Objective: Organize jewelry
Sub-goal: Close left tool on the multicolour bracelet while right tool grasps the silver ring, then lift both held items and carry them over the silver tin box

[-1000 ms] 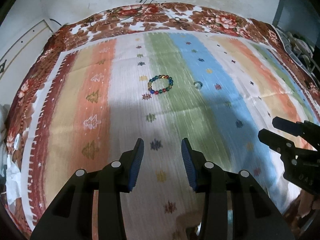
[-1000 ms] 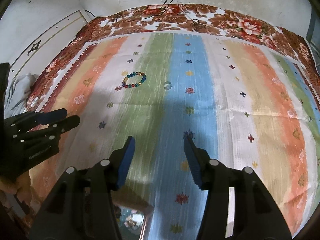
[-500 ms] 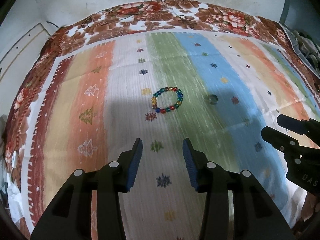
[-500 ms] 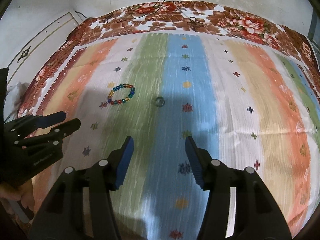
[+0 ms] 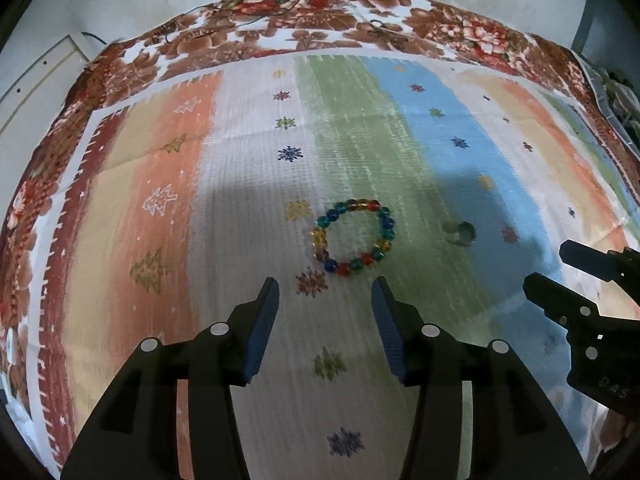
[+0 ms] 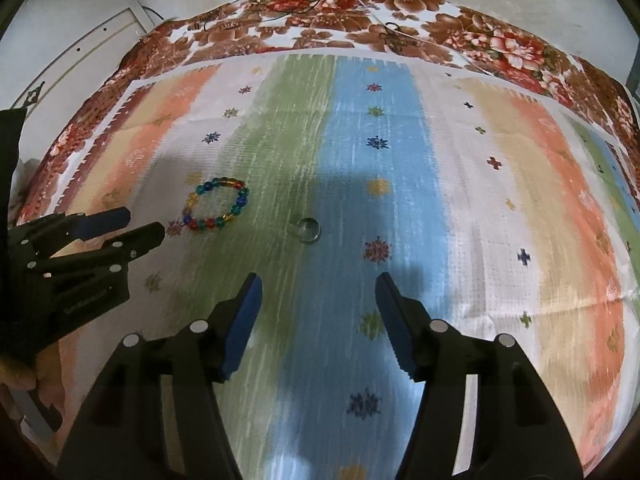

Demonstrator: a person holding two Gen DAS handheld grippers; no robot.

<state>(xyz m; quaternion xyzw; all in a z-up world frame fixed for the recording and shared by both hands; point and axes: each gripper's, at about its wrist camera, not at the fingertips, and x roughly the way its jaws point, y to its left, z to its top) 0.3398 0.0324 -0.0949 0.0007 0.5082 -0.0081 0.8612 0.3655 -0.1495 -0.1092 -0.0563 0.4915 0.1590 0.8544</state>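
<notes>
The left gripper (image 5: 325, 298) has its jaws wide and empty; the beaded bracelet (image 5: 353, 237) lies just ahead of them, slightly toward the right jaw, on the striped cloth (image 5: 248, 184). The right gripper (image 6: 318, 294) is also wide, with the small ring (image 6: 309, 230) straight ahead. This looks like the approach step: next, each must lower and close on its piece.

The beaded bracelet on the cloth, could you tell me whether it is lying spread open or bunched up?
Spread open: the beaded bracelet lies flat as a round loop, striped cloth showing through its middle.
</notes>
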